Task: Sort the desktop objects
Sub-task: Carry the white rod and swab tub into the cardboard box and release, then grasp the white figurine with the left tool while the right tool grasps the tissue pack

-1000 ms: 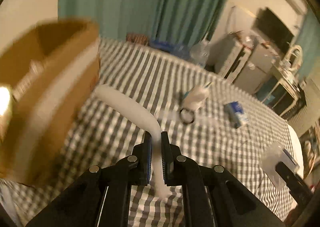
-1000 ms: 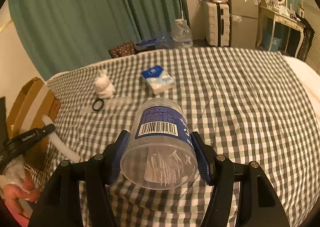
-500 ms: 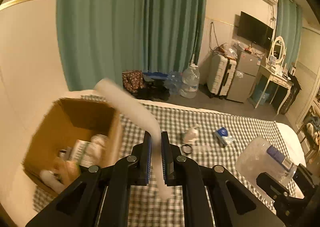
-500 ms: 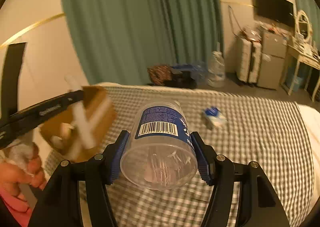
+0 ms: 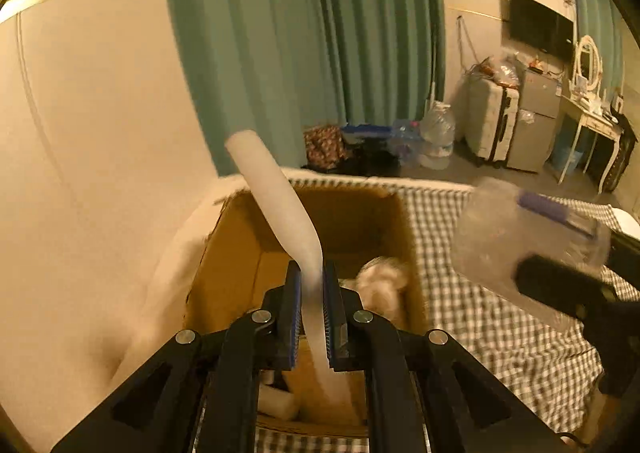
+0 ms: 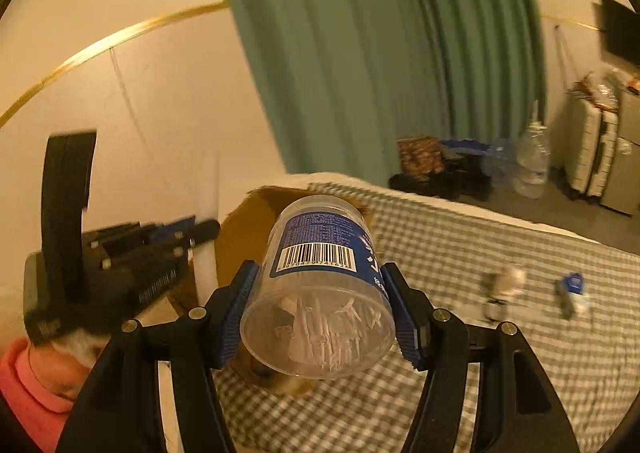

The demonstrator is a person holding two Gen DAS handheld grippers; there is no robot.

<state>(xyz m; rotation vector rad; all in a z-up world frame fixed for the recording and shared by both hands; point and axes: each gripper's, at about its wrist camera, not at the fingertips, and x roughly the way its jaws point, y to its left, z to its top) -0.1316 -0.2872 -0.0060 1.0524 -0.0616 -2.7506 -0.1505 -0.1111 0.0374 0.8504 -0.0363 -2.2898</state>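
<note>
I've got the left tongs [image 5: 311,317] pinched nearly closed on the white foam tube [image 5: 280,213], which rises to the upper middle of the left view over the open cardboard box [image 5: 240,273]. The right tongs [image 6: 318,317] clamp the clear cotton-swab jar [image 6: 320,285] at mid-width, centre frame, just before the box. My worry: the long tube catches the box wall or knocks the jar, and the slick jar slips onto the checked bed [image 6: 500,353]
</note>
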